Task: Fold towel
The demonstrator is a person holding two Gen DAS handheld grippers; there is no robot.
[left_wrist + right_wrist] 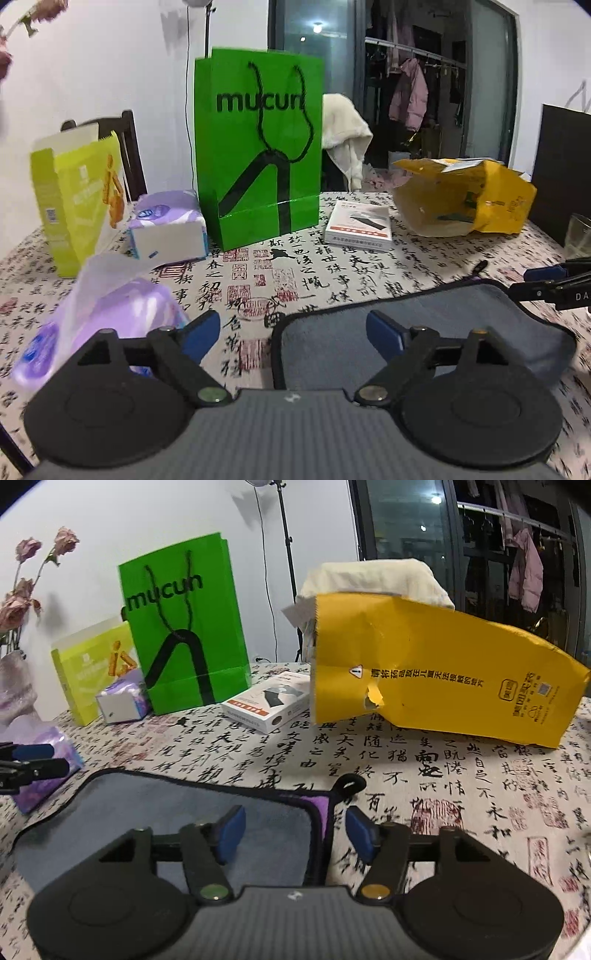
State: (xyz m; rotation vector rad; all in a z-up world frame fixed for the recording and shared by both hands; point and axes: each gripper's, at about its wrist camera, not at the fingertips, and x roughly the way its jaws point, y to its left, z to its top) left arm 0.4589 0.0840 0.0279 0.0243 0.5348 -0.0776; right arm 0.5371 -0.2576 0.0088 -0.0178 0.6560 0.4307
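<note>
While both our left tongs [291, 330] and right tongs [295, 829] gape empty over the grey towel [184, 805], a green "mucun" bag [258, 147] stands behind on the surface [332, 273].

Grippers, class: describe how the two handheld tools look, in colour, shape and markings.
The left gripper and the right gripper match: black linkage arms, blue pads, round black discs, a ribbed grey body, brass and silver pivot screws. No cables or sleeves show.

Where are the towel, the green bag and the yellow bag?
towel [177, 805]: right wrist view, on its grey middle.
green bag [258, 147]: left wrist view, on its front face.
yellow bag [443, 664]: right wrist view, on its printed side.
</note>
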